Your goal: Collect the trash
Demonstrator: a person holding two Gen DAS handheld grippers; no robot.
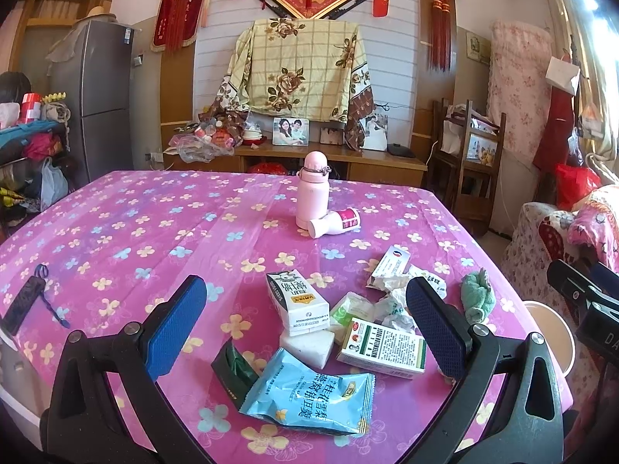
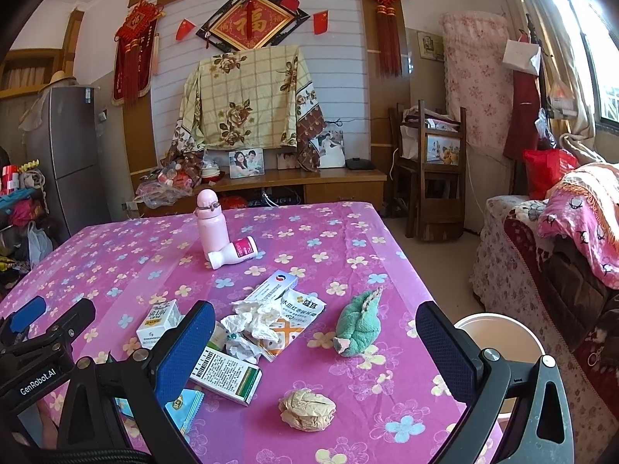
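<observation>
Trash lies on the pink flowered tablecloth (image 1: 135, 232). My left gripper (image 1: 305, 324) hangs open above a blue snack packet (image 1: 313, 398), a milk carton (image 1: 296, 301), a green-and-white medicine box (image 1: 383, 348) and a dark green wrapper (image 1: 232, 367). In the right wrist view my right gripper (image 2: 315, 348) is open above a crumpled beige paper ball (image 2: 307, 410). Crumpled tissues (image 2: 255, 324), an orange-and-white sachet (image 2: 294, 321) and the medicine box (image 2: 226, 375) lie just beyond. Nothing is held by either gripper.
A pink bottle (image 1: 312, 189) stands at mid-table with a white bottle (image 1: 334, 223) lying against it. A green cloth (image 2: 358, 328) lies near the right edge. A beige bin (image 2: 499, 336) stands on the floor off the table's right side. A sofa (image 2: 561, 270) is farther right.
</observation>
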